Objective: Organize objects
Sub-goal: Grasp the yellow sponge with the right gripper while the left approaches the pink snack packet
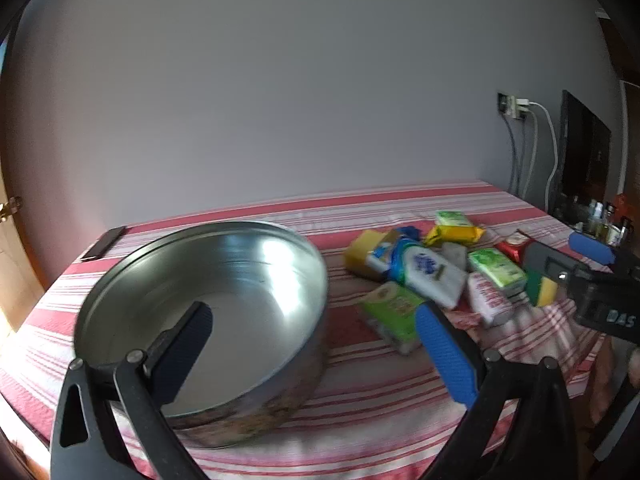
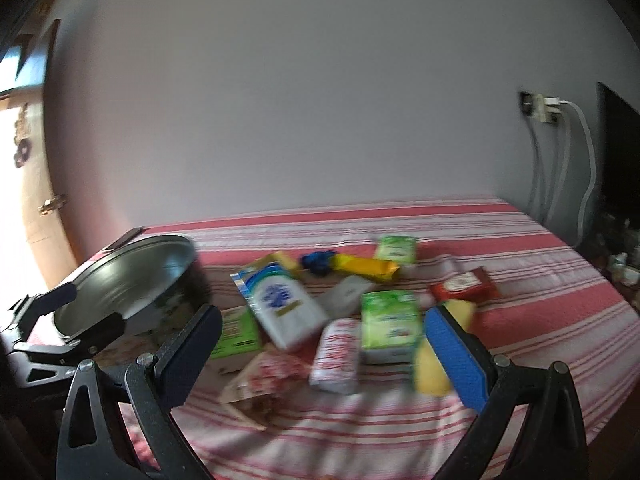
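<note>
Both wrist views face the wall, angled slightly down. Left view sits close over the metal pan [image 1: 208,308]; right view sits right of it, near the packets [image 2: 340,312]. Both share pan and packets

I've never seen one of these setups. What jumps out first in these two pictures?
A big round shiny metal tin sits empty at the left of the red-and-white striped tablecloth. To its right lies a jumbled heap of small bright packets, among them a white packet with blue print and a green-and-white packet. Both hand-held grippers, left and right, stand wide open, holding nothing.
</note>
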Demonstrator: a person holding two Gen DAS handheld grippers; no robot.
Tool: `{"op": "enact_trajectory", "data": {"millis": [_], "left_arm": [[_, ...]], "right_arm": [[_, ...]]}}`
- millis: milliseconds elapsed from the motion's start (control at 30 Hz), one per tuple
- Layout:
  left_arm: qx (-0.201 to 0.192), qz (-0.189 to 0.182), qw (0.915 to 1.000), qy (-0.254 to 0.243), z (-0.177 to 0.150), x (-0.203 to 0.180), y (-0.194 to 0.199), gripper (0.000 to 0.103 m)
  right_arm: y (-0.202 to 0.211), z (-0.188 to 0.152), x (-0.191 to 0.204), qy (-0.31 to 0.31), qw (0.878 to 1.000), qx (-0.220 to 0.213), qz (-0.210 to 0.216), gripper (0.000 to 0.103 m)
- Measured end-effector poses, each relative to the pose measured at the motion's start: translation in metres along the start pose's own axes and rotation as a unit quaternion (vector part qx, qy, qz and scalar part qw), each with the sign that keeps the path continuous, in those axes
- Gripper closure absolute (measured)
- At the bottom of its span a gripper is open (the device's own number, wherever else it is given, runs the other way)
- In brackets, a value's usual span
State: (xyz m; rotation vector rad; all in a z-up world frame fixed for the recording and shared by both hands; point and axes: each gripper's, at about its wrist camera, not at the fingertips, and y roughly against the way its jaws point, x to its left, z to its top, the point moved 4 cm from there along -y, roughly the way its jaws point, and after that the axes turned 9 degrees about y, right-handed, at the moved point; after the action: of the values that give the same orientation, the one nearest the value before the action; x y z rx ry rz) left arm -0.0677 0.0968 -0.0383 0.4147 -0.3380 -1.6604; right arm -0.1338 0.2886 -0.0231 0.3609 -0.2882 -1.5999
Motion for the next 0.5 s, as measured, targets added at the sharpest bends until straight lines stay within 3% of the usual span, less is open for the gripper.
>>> {"op": "enact_trajectory", "data": {"millis": [300, 500], "left_arm": [[0.021, -0.038, 0.9989, -0.017, -0.011, -0.045, -0.026, 0.0], [0.049, -0.046, 0.9975, -0.023, -0.025, -0.061, -0.041, 0.0]], "right_arm": [[-0.012, -0.022, -0.043, -0.013, 0.997, 0.018, -0.077, 0.001], [-0.025, -0.035, -0.059, -0.027, 0.996, 0.034, -0.082, 0.003]]}}
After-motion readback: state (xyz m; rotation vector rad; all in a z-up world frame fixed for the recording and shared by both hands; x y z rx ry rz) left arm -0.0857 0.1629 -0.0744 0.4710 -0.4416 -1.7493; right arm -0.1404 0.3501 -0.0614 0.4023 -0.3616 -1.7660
